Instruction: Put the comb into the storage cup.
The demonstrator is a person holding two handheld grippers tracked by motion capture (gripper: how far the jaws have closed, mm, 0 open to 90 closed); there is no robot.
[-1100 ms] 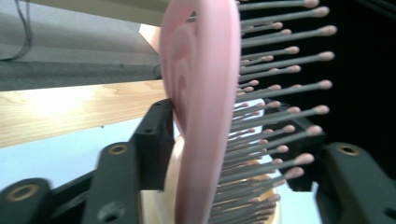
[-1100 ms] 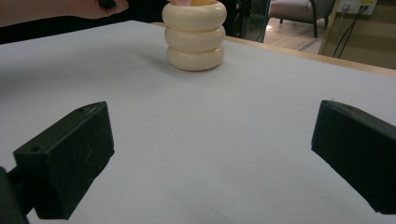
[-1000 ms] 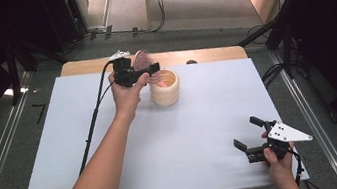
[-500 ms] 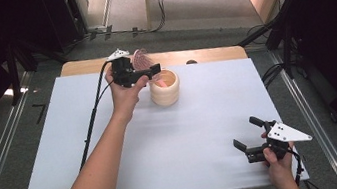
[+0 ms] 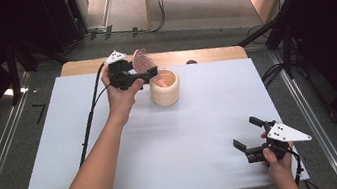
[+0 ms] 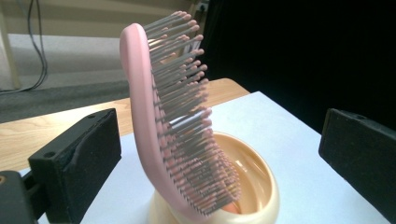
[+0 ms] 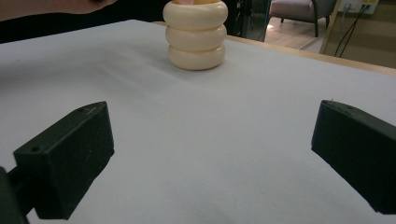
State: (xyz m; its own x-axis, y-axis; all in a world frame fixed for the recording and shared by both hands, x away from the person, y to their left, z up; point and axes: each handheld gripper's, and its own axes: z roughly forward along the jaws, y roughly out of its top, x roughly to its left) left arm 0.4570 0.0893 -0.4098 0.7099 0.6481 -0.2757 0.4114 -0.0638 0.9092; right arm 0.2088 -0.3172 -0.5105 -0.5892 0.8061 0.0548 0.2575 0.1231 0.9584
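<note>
Left gripper (image 5: pixel 152 75) in the high view sits at the far side of the table, held over the near-left rim of the cream ribbed holder of three stacked rings (image 5: pixel 164 88). Its jaws have just been opening and now stand wide, with the pink plastic hairbrush with grey bristles (image 5: pixel 141 59) leaning out of the holder between them. The step in hand looks like the release of the brush into the holder, so the sound move is to draw the gripper straight back toward the person, without brushing the head sideways. The right gripper (image 5: pixel 250 139) rests well apart, near the front right corner of the white table cover (image 5: pixel 203 135), jaws spread and empty.

From the left gripper view, the hairbrush (image 6: pixel 173 126) stands upright between the two black pads, touching neither so far as I can tell, its handle end down inside the holder (image 6: pixel 252 186). Bristles face the right-hand pad, and the pink back curves toward the left-hand one. Because the brush leans and the holder is light-looking, a snag could tip both; keeping the jaws fully apart while retreating seems wise.

From the right gripper view, the holder (image 7: pixel 196 35) stands far ahead of the open, empty jaws, a bit left of centre, on the table cover (image 7: pixel 210 140). This hand need only stay put.
</note>
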